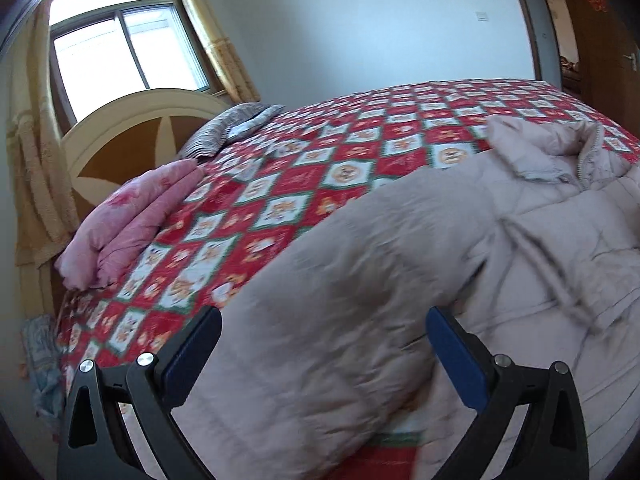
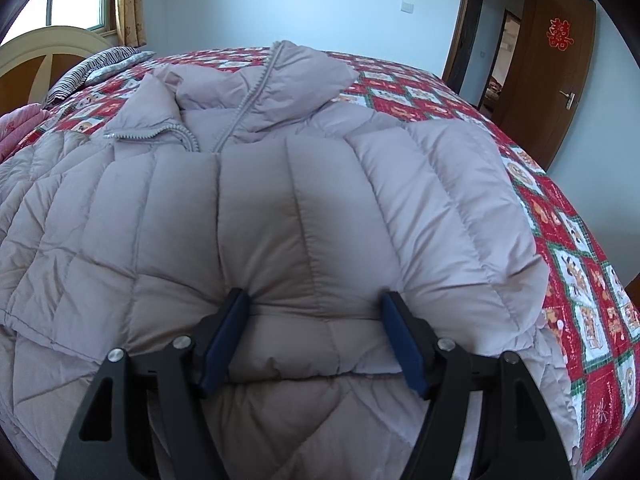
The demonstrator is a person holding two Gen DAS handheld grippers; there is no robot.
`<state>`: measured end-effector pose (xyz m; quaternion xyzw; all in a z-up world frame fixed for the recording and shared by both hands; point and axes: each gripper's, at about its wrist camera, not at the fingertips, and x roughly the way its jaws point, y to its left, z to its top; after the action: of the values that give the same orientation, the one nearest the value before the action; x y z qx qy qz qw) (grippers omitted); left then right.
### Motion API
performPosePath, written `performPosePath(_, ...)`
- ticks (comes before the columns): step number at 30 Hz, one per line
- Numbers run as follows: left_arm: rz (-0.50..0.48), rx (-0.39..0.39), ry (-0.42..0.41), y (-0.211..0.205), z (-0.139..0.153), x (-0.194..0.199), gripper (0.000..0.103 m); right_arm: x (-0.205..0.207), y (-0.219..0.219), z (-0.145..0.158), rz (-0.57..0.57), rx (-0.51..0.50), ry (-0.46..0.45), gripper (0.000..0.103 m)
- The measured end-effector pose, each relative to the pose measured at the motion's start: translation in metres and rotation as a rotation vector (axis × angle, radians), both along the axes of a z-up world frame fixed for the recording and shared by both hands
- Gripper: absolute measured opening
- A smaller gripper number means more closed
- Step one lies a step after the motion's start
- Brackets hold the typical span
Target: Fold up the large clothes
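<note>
A large pale pink quilted down coat (image 2: 280, 184) lies spread on the bed, collar and zipper (image 2: 240, 112) at the far end. Its right sleeve is folded across the front. My right gripper (image 2: 316, 320) has its blue pads pressed on either side of the sleeve's cuff end; the jaws stand fairly wide around the puffy fabric. In the left wrist view the coat's other sleeve (image 1: 360, 280) runs toward me between the fingers of my left gripper (image 1: 324, 336), which is wide open around it without squeezing it.
The bed has a red, white and green checked quilt (image 1: 280, 168). A folded pink blanket (image 1: 128, 224) and a striped pillow (image 1: 232, 128) lie by the headboard (image 1: 132, 136). A window is behind it. An open brown door (image 2: 552, 72) stands at the right.
</note>
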<state>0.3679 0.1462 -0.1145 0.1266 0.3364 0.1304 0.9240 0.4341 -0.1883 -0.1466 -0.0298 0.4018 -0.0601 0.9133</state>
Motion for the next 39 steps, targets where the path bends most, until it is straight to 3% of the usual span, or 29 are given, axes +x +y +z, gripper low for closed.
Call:
performPosePath(5, 0.177, 0.057, 0.028, 0.089, -0.013, -0.045, 0.102, -0.001, 0.000, 0.000, 0.000, 0.000, -0.004, 0.072)
performPosePath(10, 0.325, 0.011, 0.024, 0.152, -0.016, -0.099, 0.102, 0.000, 0.002, 0.000, -0.001, -0.017, -0.002, 0.072)
performPosePath(14, 0.331, -0.085, 0.066, 0.168, -0.028, -0.120, 0.102, 0.000, 0.003, 0.000, -0.001, -0.019, -0.003, 0.072)
performPosePath(21, 0.345, -0.251, 0.101, 0.173, -0.045, -0.115, 0.102, -0.001, 0.004, 0.001, -0.004, -0.036, -0.009, 0.072)
performPosePath(25, 0.300, -0.255, 0.073, 0.161, -0.045, -0.112, 0.100, -0.001, 0.004, 0.001, -0.004, -0.036, -0.009, 0.072)
performPosePath(26, 0.286, -0.242, 0.063, 0.158, -0.045, -0.112, 0.093, -0.001, 0.004, 0.001, -0.004, -0.036, -0.009, 0.072)
performPosePath(27, 0.271, -0.241, 0.066, 0.155, -0.046, -0.111, 0.061, -0.001, 0.004, 0.001, -0.004, -0.035, -0.010, 0.072)
performPosePath(28, 0.249, -0.255, 0.084, 0.154, -0.047, -0.108, 0.022, -0.002, 0.003, 0.001, -0.004, -0.033, -0.011, 0.072)
performPosePath(29, 0.240, -0.267, 0.095, 0.155, -0.048, -0.106, 0.008, -0.002, 0.003, 0.001, -0.004, -0.032, -0.011, 0.072)
performPosePath(31, 0.228, -0.243, 0.076, 0.151, -0.042, -0.106, 0.000, -0.002, 0.003, 0.002, -0.004, -0.030, -0.012, 0.073)
performPosePath(35, 0.239, -0.151, -0.013, 0.149, -0.014, -0.110, 0.000, -0.002, 0.002, 0.003, -0.002, -0.022, -0.011, 0.073)
performPosePath(39, 0.265, -0.146, -0.080, 0.171, 0.021, -0.107, 0.000, -0.012, -0.004, 0.012, 0.026, 0.023, -0.006, 0.073)
